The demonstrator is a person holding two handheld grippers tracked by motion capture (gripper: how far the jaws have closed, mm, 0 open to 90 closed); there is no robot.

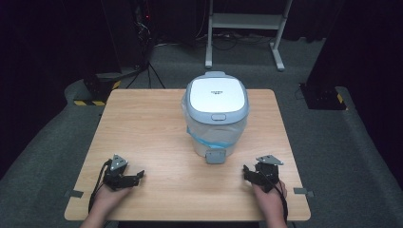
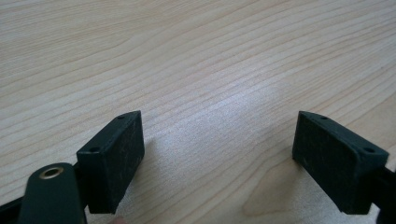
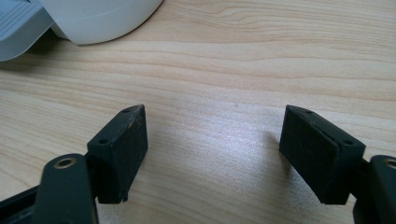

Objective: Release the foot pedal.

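- Here, at the left, the left gripper (image 1: 138,176) rests low on the table (image 1: 142,123), near the front edge, held by the person's left hand (image 1: 105,199). In the left gripper view its two black jaws stand wide apart, with only bare wood grain between them, so it is released and it holds nothing.
- In the middle stands the pedal bin (image 1: 216,113), upright, white and grey, with its lid (image 1: 216,94) closed and a plastic liner (image 1: 209,135) showing under the rim. Its grey foot pedal (image 1: 215,156) sticks out at the bottom, toward the person's side of the table.
- At the right, the right gripper (image 1: 246,172) also lies low on the table, in the right hand (image 1: 271,202), and it points to the left and a little forward. In the right gripper view the jaws are spread open and empty; the bin's rounded base (image 3: 100,18) and the pedal appear at the upper left corner of this view.
- The relation that matters, I think: the bin is forward of both grippers and between them, but clearly closer to the right one. The pedal lies just to the left and ahead of the right gripper, while the left gripper is well apart from it.
- So the right gripper seems better placed to reach the pedal or the lid button (image 1: 218,117).
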